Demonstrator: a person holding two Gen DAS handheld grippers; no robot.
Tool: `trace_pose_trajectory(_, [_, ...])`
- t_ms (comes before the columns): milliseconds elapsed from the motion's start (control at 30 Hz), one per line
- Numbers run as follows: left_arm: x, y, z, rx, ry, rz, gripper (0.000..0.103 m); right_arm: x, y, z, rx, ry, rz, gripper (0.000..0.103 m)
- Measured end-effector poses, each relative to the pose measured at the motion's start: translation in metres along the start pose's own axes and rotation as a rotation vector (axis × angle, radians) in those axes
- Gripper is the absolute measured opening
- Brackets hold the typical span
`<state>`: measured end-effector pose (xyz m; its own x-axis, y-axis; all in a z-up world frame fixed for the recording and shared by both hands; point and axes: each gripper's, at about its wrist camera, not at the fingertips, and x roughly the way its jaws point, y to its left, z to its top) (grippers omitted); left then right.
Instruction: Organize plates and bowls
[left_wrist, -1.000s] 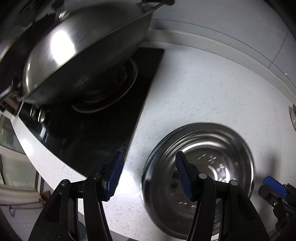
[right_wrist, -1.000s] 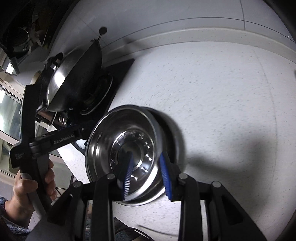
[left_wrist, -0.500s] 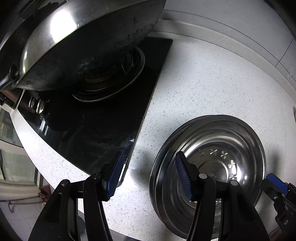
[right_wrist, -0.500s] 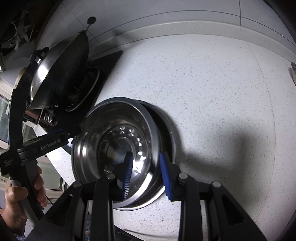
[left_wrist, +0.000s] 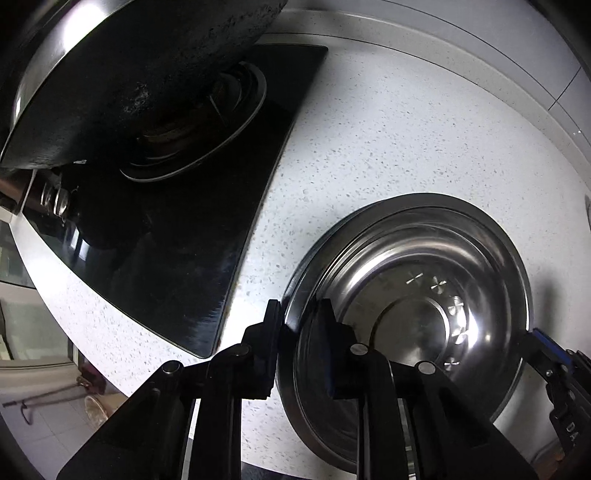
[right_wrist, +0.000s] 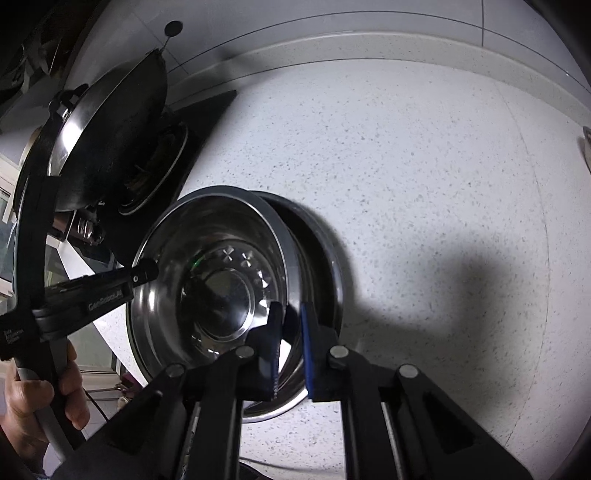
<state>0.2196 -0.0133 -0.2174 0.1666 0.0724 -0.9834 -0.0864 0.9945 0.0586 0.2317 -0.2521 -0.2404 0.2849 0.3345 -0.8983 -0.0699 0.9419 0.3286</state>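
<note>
Left tool clamped on the near rim of the steel bowl, right tool pinching the same bowl's opposite rim, bowl tilted in a second bowl on the speckled tabletop, beside the black stove, wok on the burner

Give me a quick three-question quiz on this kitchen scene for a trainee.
1. True or false: the wok sits over the stove.
2. What does the right gripper clamp? A) the wok's handle B) the rim of the upper steel bowl C) nothing
3. Fill in: the left gripper is shut on the same bowl's ____.
Key: 1 true; 2 B; 3 rim.
</note>
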Motion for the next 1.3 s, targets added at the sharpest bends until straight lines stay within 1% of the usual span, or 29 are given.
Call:
trace_pose_trajectory(100, [-0.004, -0.004, 0.0, 0.005, -0.005, 0.004, 0.016, -0.003, -0.003, 0.0, 0.002, -0.001, 0.007, 0.009])
trace_pose_trajectory(200, [-0.013, -0.009, 0.003, 0.017, -0.016, -0.001, 0.015, -0.013, -0.007, 0.002, 0.008, -0.022, 0.008, 0.009])
trace_pose_trajectory(300, [-0.026, -0.021, 0.009, 0.032, -0.029, -0.021, 0.015, -0.033, -0.015, 0.004, 0.019, -0.062, 0.003, 0.009])
trace_pose_trajectory(367, [-0.038, -0.041, 0.017, 0.074, -0.06, -0.037, 0.015, -0.052, -0.027, 0.005, 0.039, -0.1, -0.01, 0.009])
trace_pose_trajectory(500, [-0.053, -0.099, 0.029, 0.183, -0.104, -0.083, 0.014, -0.086, -0.068, 0.005, 0.118, -0.162, -0.068, 0.009])
trace_pose_trajectory(533, [-0.057, -0.123, 0.03, 0.231, -0.12, -0.092, 0.014, -0.093, -0.084, 0.004, 0.151, -0.174, -0.088, 0.009])
trace_pose_trajectory(600, [-0.059, -0.155, 0.031, 0.287, -0.145, -0.108, 0.013, -0.101, -0.112, 0.001, 0.204, -0.187, -0.124, 0.009])
trace_pose_trajectory(633, [-0.059, -0.178, 0.032, 0.326, -0.157, -0.112, 0.013, -0.104, -0.125, 0.001, 0.226, -0.19, -0.143, 0.009])
trace_pose_trajectory(767, [-0.046, -0.236, 0.033, 0.402, -0.155, -0.129, 0.013, -0.108, -0.176, -0.008, 0.31, -0.192, -0.206, 0.009])
trace_pose_trajectory(933, [-0.029, -0.287, 0.027, 0.465, -0.132, -0.114, 0.013, -0.101, -0.219, -0.02, 0.389, -0.169, -0.22, 0.009])
trace_pose_trajectory(1000, [-0.027, -0.303, 0.03, 0.48, -0.119, -0.106, 0.013, -0.097, -0.23, -0.023, 0.406, -0.161, -0.218, 0.009])
trace_pose_trajectory(1100, [-0.018, -0.312, 0.033, 0.492, -0.108, -0.089, 0.014, -0.096, -0.237, -0.027, 0.423, -0.165, -0.202, 0.009])
trace_pose_trajectory(1200, [-0.01, -0.317, 0.034, 0.502, -0.087, -0.095, 0.014, -0.099, -0.24, -0.024, 0.42, -0.172, -0.214, 0.009])
trace_pose_trajectory(1233, [-0.008, -0.319, 0.034, 0.508, -0.089, -0.094, 0.014, -0.099, -0.241, -0.024, 0.425, -0.169, -0.207, 0.013])
trace_pose_trajectory(1300, [-0.007, -0.322, 0.037, 0.519, -0.082, -0.108, 0.014, -0.098, -0.244, -0.025, 0.449, -0.151, -0.205, 0.013])
